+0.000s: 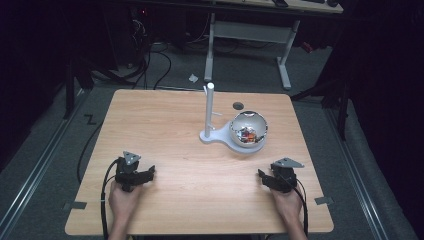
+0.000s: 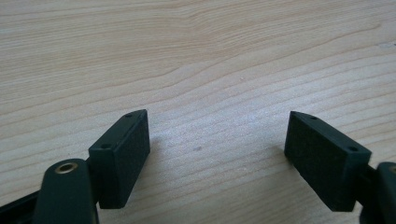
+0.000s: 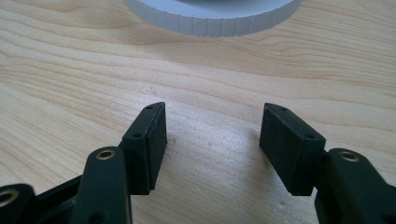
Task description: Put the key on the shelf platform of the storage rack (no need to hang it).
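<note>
A shiny metal bowl [image 1: 249,129] with small coloured pieces inside sits on a white round base [image 1: 235,143] that carries an upright white post [image 1: 209,107]. My left gripper [image 1: 150,172] rests low over the wood near the table's front left; its jaws stand wide apart in the left gripper view [image 2: 217,140] with bare wood between them. My right gripper [image 1: 262,176] lies near the front right, short of the base. In the right gripper view [image 3: 212,135] its jaws are apart with nothing between them, and the ribbed rim of the white base [image 3: 210,21] lies just ahead.
The wooden table [image 1: 165,130] has a small dark hole [image 1: 238,105] near its far edge. Cables trail from both grippers off the front edge. Beyond the table are a grey floor, a white desk frame [image 1: 250,35] and loose cords.
</note>
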The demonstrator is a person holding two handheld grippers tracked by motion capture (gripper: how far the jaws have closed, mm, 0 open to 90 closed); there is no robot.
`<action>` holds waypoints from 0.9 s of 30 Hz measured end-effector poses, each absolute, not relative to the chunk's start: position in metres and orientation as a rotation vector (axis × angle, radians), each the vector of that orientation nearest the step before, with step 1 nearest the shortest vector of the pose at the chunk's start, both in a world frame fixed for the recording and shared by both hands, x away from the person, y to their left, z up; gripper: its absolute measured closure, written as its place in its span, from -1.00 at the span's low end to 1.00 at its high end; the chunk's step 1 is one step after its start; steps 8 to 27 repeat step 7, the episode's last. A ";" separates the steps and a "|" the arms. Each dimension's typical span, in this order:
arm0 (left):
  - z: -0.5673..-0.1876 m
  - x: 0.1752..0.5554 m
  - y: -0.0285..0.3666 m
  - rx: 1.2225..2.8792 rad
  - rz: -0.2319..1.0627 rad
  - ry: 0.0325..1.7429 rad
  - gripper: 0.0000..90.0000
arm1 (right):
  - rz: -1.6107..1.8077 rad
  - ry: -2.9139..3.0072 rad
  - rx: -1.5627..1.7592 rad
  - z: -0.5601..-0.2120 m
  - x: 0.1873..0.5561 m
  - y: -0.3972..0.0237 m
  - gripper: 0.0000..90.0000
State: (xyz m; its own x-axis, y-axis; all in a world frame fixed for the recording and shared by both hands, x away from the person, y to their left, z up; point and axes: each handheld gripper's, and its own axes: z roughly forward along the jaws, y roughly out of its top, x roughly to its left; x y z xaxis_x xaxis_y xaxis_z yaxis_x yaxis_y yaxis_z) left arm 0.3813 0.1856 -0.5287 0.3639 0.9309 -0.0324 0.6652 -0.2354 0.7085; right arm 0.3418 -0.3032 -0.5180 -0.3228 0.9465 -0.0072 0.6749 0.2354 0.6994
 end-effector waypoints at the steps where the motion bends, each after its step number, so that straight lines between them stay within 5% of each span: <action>1: -0.529 0.381 0.186 1.990 0.535 1.378 -0.50 | 0.843 2.082 1.485 -0.518 0.342 -0.303 -0.08; 27: -0.529 0.381 0.186 1.990 0.535 1.377 -0.50 | 0.844 2.084 1.483 -0.518 0.342 -0.303 -0.08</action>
